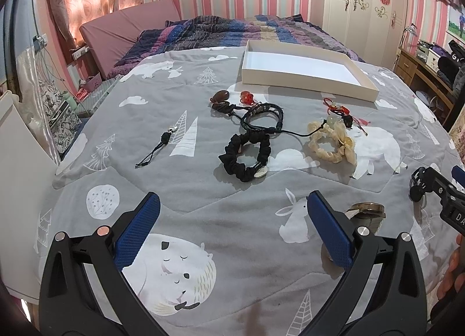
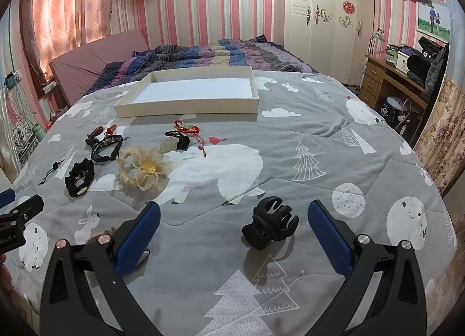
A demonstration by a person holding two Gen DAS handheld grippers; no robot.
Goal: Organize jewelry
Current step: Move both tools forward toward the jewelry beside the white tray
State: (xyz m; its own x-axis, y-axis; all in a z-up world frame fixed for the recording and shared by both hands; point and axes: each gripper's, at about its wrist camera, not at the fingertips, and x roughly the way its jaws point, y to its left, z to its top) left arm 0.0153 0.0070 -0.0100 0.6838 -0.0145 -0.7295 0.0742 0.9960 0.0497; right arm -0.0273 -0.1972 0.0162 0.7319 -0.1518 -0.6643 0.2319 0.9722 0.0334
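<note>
Nearest the right wrist camera: black claw clip (image 2: 270, 224) on the grey quilt (image 2: 334, 144), lying between the wide-apart blue pads of the right gripper (image 2: 234, 237), untouched by either. Left gripper (image 1: 232, 228) likewise spread wide, holding nothing, hovering over bare quilt, with a small brown round item (image 1: 366, 210) just beside its right pad at 3 o'clock. Further out, toward 12 o'clock in the left view: black scrunchie (image 1: 245, 155), cream flower scrunchie (image 1: 332, 144) at 1 o'clock, braided black bracelets (image 1: 263, 117), brown bead pendant (image 1: 221, 97), red knotted charm (image 1: 338, 106), and a small black corded charm (image 1: 162, 144) off at 11 o'clock. Beyond them all, white shallow box (image 1: 308, 69), seemingly holding nothing. Judged from this: organizing barely begun, no piece yet in the box, every piece left to move. Claw clip likely first, given the right gripper's framing.
</note>
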